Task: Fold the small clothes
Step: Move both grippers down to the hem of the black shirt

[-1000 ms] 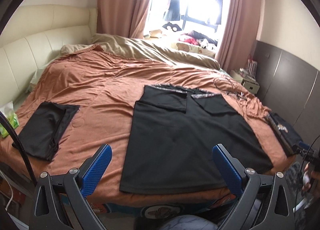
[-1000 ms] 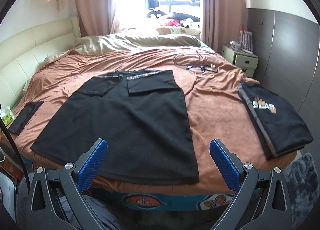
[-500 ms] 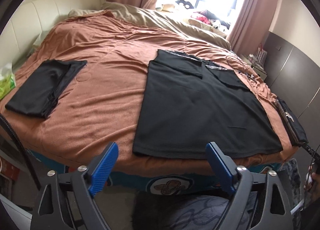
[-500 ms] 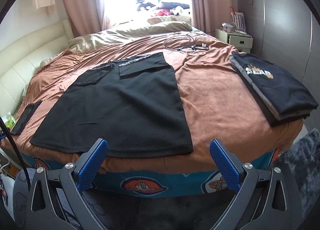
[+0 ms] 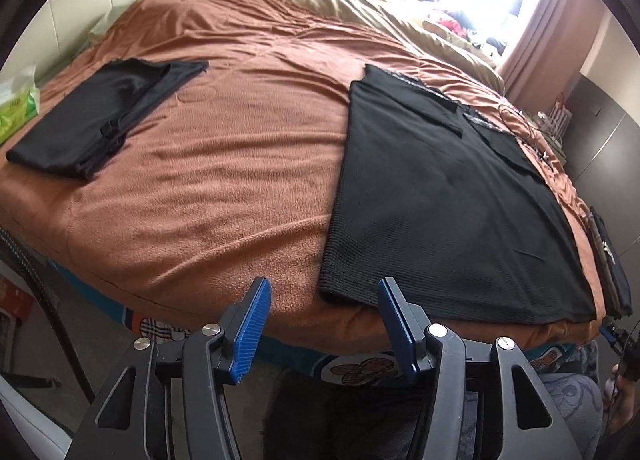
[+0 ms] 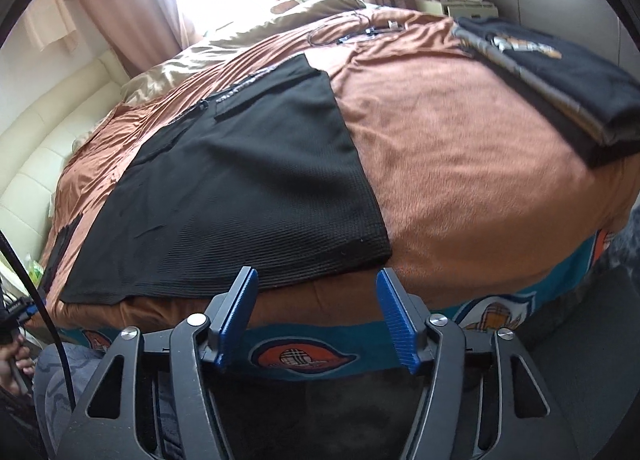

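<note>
We see the black shirt (image 5: 448, 196) lying flat on the bed (image 5: 224, 164), hem at the near edge. Our left gripper (image 5: 324, 292) frames its 7 o'clock corner, our right gripper (image 6: 316, 280) its 5 o'clock corner. Both jaws have just been narrowing, still spread, pinching nothing.
</note>
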`<state>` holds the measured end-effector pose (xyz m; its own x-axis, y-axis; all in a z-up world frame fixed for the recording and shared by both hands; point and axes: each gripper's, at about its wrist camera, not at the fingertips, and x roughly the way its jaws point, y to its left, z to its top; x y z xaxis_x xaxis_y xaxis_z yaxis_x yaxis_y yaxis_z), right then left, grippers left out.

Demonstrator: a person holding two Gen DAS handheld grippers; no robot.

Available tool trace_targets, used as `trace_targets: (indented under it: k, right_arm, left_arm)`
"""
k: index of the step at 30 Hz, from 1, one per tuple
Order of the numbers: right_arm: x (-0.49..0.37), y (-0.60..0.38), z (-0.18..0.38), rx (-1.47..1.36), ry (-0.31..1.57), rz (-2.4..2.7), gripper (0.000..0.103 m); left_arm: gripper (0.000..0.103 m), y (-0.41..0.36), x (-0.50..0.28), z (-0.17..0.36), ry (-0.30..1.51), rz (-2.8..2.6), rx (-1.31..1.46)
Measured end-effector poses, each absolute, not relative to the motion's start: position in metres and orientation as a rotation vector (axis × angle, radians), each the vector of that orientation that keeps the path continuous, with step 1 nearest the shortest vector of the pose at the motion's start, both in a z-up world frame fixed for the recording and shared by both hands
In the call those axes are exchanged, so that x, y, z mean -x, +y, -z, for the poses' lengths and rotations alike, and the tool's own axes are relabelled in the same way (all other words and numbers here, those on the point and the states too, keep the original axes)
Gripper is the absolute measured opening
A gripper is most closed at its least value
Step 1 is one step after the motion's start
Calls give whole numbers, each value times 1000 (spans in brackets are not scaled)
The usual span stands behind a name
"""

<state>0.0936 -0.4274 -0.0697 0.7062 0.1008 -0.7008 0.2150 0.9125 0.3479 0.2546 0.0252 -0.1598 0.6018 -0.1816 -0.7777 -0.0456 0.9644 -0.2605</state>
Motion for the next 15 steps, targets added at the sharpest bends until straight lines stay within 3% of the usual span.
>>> trace_targets:
  k: [15]
  right_arm:
    - [-129,-456,103,-566,785,93,53]
  left_arm:
    - [53,20,-287,192,984,25,260]
